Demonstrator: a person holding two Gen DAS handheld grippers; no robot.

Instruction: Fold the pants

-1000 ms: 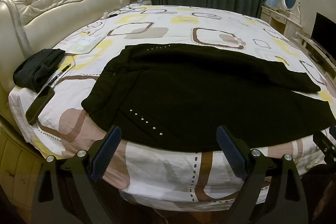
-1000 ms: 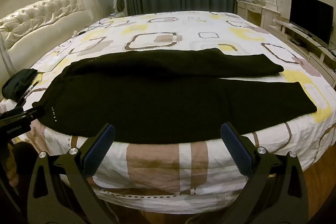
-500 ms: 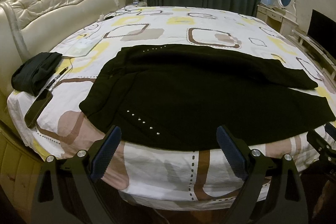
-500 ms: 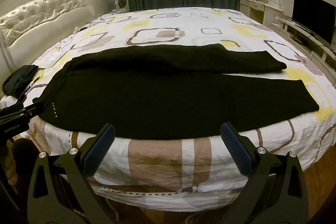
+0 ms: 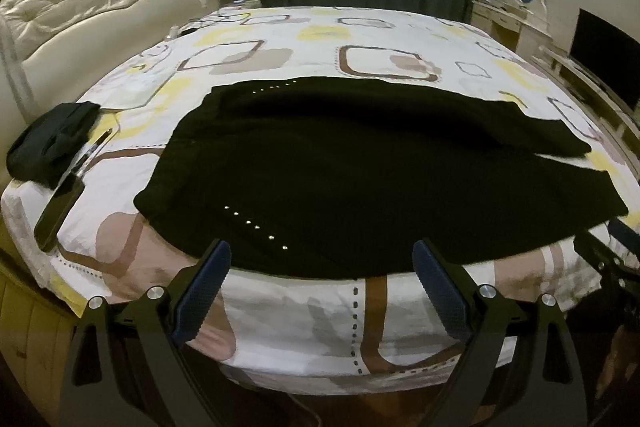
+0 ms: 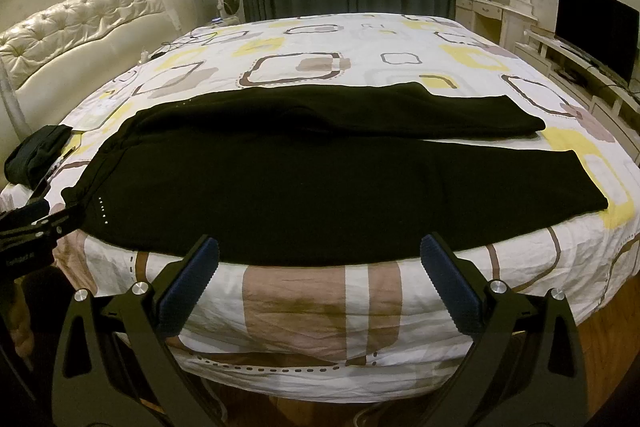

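Black pants (image 5: 340, 171) lie flat across the bed (image 5: 304, 315), waist to the left, both legs stretched to the right; they also show in the right wrist view (image 6: 320, 183). A row of small studs marks the waist corner. My left gripper (image 5: 320, 267) is open and empty, just short of the pants' near edge by the waist. My right gripper (image 6: 320, 263) is open and empty, just short of the near leg's edge. The left gripper's body shows at the left edge of the right wrist view (image 6: 36, 227).
A folded dark garment (image 5: 48, 143) and a phone (image 5: 56, 211) lie at the bed's left corner. A padded headboard (image 5: 100, 7) stands on the left. A dresser with mirror (image 6: 500, 7) and a TV (image 6: 596, 31) stand on the right. Curtains hang behind.
Both grippers have moved slightly forward toward the bed; the pants sit a little nearer the fingertips. The pants have not moved. Both grippers stay open.
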